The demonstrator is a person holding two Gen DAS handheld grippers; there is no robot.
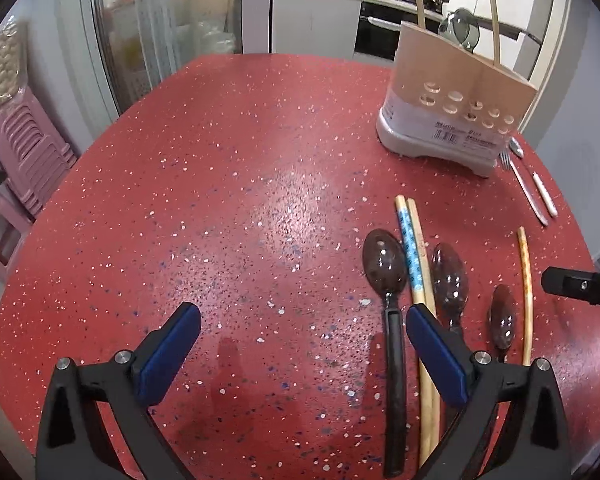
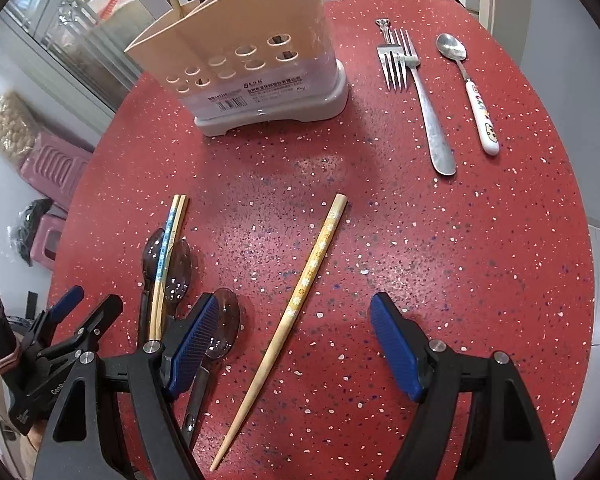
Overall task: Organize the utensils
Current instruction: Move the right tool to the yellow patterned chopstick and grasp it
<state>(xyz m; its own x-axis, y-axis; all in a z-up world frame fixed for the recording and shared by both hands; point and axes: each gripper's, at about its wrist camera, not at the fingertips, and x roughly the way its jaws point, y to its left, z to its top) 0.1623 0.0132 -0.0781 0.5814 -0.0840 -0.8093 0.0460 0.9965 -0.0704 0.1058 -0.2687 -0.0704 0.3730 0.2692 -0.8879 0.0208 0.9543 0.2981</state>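
Utensils lie loose on the red table [image 2: 480, 240], waiting to go in the holder [image 2: 236, 56]. Left gripper [image 1: 302, 330] is wide open and holds nothing; just beside its right pad lie a dark spoon [image 1: 392, 340] and two chopsticks [image 1: 418, 276]. Right gripper [image 2: 294, 340] is open too and empty, with the yellow chopstick [image 2: 296, 304] lying between its pads. Farther off, near the table's far edge, sit the forks [image 2: 416, 92] and a white-handled spoon [image 2: 474, 96], with the holder to their left. Chopsticks are light, stiff and thin, so they may roll; pinching near the thick end seems best. Metal forks look slippery.
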